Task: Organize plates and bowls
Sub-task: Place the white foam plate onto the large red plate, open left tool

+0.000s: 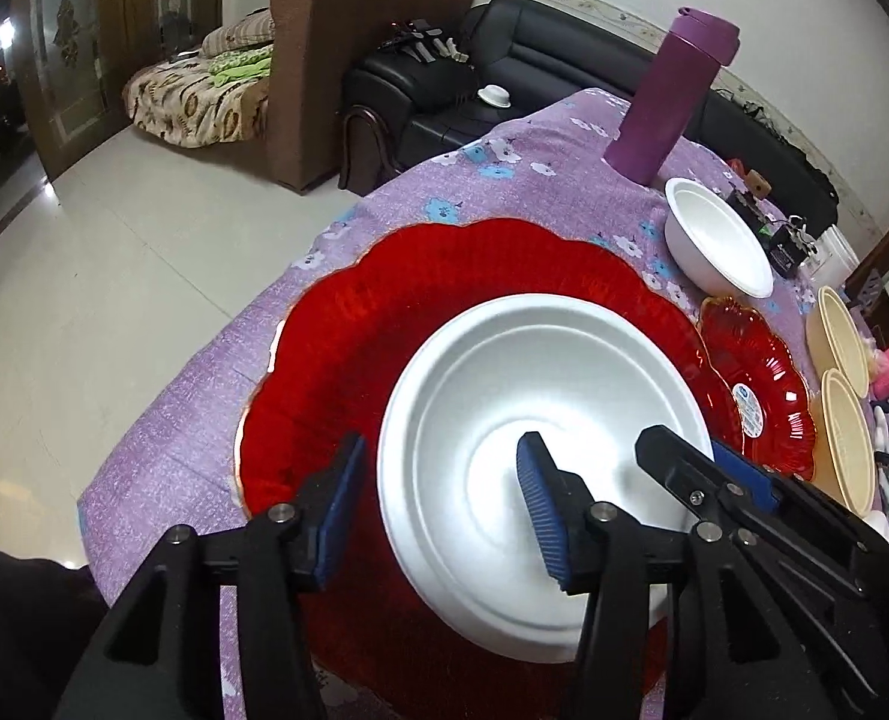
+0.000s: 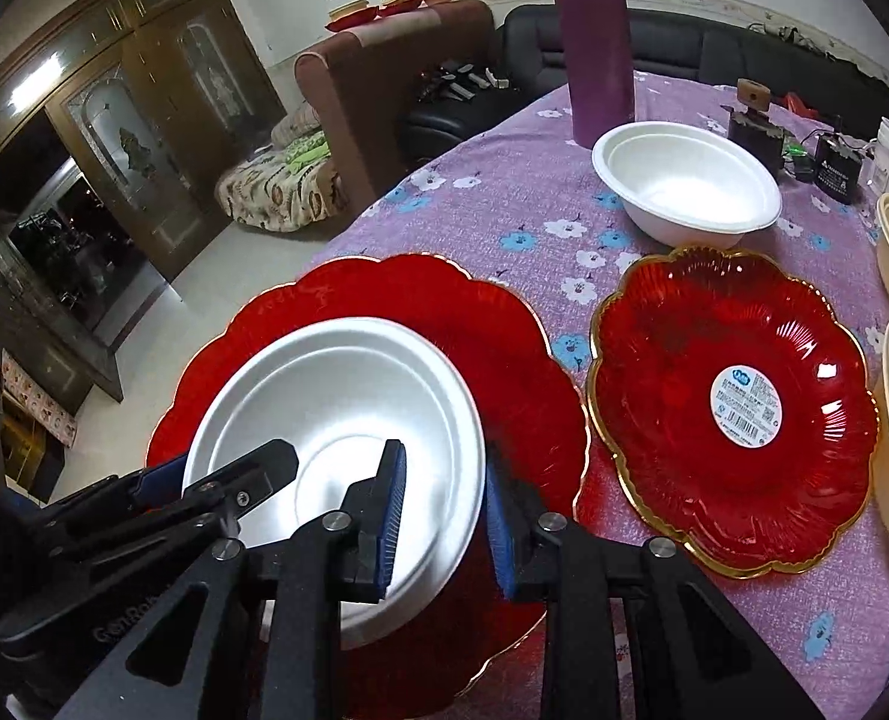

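1. Straddling the rim of the white bowl, both the left gripper and right gripper have jaws apart; neither grips yet.
2. Settle the bowl centred, I judge, then withdraw upward.
3. It sits in the large red plate; the small red plate and second white bowl hold nothing.
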Motion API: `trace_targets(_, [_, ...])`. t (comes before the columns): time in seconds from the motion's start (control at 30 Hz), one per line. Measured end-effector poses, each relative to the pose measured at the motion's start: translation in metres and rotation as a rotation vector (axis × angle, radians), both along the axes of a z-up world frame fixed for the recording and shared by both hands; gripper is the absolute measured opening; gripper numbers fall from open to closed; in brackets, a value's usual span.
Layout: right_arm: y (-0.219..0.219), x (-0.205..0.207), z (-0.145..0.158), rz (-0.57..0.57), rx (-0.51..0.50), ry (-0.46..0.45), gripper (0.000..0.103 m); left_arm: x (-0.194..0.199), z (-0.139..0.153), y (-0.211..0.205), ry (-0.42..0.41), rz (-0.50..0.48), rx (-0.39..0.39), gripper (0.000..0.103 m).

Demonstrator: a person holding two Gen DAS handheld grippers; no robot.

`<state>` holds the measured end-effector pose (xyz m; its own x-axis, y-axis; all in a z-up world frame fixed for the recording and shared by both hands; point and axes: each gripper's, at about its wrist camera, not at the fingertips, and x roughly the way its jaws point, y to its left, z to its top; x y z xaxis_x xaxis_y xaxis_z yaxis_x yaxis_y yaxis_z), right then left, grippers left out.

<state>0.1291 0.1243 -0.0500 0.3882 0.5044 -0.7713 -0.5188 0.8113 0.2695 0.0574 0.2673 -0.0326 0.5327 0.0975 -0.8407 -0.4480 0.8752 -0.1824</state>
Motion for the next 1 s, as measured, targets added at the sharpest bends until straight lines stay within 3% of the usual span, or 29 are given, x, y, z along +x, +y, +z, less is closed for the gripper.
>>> trace_targets(0.17, [-0.009, -0.002, 0.005, -0.015, 0.037, 0.013, 0.039, -0.011, 0.013, -0.004, -0.013, 0.041, 0.052, 0.066])
trace_targets(0.33, [-0.021, -0.01, 0.016, -0.024, 0.084, 0.006, 0.049, -0.027, 0.027, -0.01, -0.046, 0.08, 0.065, 0.068])
trace_targets(0.43, [-0.031, -0.016, 0.025, -0.032, 0.117, 0.0, 0.056, -0.036, 0.038, -0.023, -0.059, 0.078, 0.125, 0.072])
trace_targets(0.73, [-0.096, -0.028, 0.04, -0.108, 0.201, -0.018, 0.067, -0.04, 0.06, -0.081, -0.101, -0.038, 0.233, 0.077])
trace_targets(1.0, [-0.166, -0.024, 0.032, -0.241, 0.206, -0.009, 0.069, -0.02, 0.064, -0.129, -0.098, -0.149, 0.242, 0.078])
